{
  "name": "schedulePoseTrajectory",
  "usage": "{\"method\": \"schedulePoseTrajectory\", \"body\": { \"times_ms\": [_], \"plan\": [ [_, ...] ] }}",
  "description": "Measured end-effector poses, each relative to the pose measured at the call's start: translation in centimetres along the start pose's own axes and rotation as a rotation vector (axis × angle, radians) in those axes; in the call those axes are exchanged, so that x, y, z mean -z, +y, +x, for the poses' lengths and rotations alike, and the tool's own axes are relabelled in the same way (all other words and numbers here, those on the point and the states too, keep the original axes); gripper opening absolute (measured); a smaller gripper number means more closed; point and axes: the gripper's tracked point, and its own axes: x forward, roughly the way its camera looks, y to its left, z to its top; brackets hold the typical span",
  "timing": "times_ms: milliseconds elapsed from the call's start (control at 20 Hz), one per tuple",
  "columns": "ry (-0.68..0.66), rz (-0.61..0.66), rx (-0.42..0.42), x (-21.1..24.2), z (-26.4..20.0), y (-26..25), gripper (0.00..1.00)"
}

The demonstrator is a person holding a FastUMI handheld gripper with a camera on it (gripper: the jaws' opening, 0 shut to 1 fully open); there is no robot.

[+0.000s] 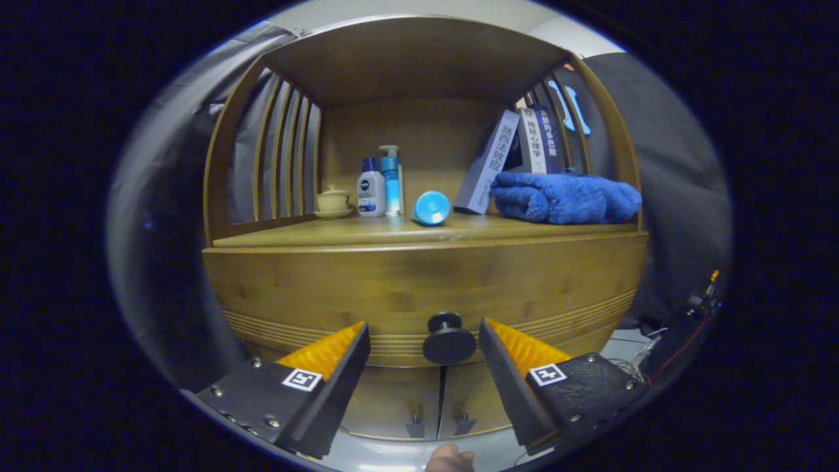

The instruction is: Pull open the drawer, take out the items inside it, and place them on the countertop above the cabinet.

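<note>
Tool (425, 334) fingers spread wide either side of the black knob (449, 339) on the closed drawer (419, 282), gripping nothing. Beyond them on the bench (367, 231): a lidded cup (333, 198), two bottles (380, 183), a blue tube (432, 208), leaning books (511, 157) and a folded blue towel (567, 196). Cabinet doors (419, 400) sit below the knob.

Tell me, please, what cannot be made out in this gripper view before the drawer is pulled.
- Drawer contents: hidden behind its shut front, gripper view.
- Whether the open gripper touches the knob between its fingers: depth unclear.
- Books: lower parts hidden by the blue towel.
- Lower doors: partly covered by the fingers.
</note>
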Motion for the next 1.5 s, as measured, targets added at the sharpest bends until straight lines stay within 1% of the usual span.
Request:
{"method": "schedulePoseTrajectory", "body": {
  "times_ms": [100, 250, 350, 600, 700, 800, 850, 950, 1050, 1150, 1250, 1350, 1450, 1500],
  "plan": [
    [-0.028, 0.005, 0.007, -1.8, -2.6, -0.2, 0.99],
    [-0.036, 0.001, 0.014, -4.1, -6.9, -0.7, 0.99],
    [-0.052, -0.011, -0.025, -5.7, -9.7, 0.0, 0.99],
    [-0.094, -0.068, -0.08, -9.3, -16.1, 0.5, 0.99],
    [-0.108, -0.052, -0.049, -11.1, -18.3, -0.9, 0.99],
    [-0.132, -0.016, 0.002, -13.0, -20.6, -2.7, 0.97],
    [-0.152, 0.002, -0.003, -14.4, -21.4, -2.8, 0.97],
    [-0.122, 0.036, 0.017, -14.9, -23.0, -3.7, 0.97],
    [-0.097, 0.022, 0.044, -15.9, -24.1, -4.6, 0.97],
    [-0.082, -0.001, 0.043, -16.9, -24.9, -5.2, 0.97],
    [-0.062, -0.031, 0.015, -17.3, -25.2, -5.4, 0.97],
    [-0.035, -0.043, 0.011, -16.8, -25.7, -6.3, 0.97],
    [-0.015, 0.006, 0.029, -16.1, -26.0, -7.1, 0.97],
    [-0.036, 0.017, 0.027, -16.5, -26.0, -7.2, 0.97]
  ]
}}
